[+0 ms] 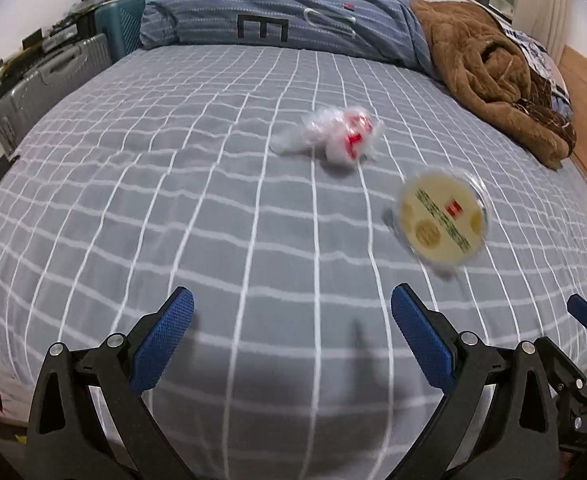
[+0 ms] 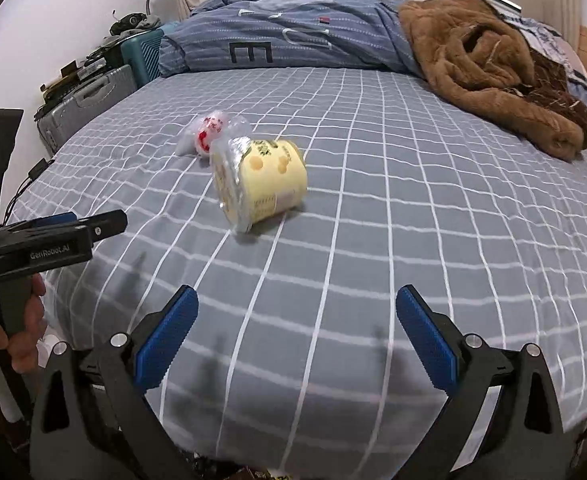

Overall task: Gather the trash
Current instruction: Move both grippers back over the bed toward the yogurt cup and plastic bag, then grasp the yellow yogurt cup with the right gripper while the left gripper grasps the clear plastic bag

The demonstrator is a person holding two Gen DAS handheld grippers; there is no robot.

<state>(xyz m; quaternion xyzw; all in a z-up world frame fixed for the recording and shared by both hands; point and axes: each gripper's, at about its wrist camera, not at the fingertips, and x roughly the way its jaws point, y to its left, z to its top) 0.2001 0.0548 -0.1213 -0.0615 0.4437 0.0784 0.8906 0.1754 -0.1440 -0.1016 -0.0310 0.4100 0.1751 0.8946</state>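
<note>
Both grippers are hanging wide open and empty — the right gripper (image 2: 297,332) is facing the yellow cup (image 2: 263,184), lying tipped on its side just ahead and slightly left (crumpled wrapper (image 2: 207,134) sitting just beyond it) — while for the left gripper (image 1: 291,336) it's lying off to the right.

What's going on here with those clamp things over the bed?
A person is holding a two-finger gripper in each hand above a bed with a grey checked sheet, set to collect trash. Two pieces lie on it: a yellow cup tipped on its side, and a crumpled clear wrapper with red print just behind it. The left gripper and the right gripper are both open and empty, hovering short of the trash. Nothing has been picked up yet.
</note>
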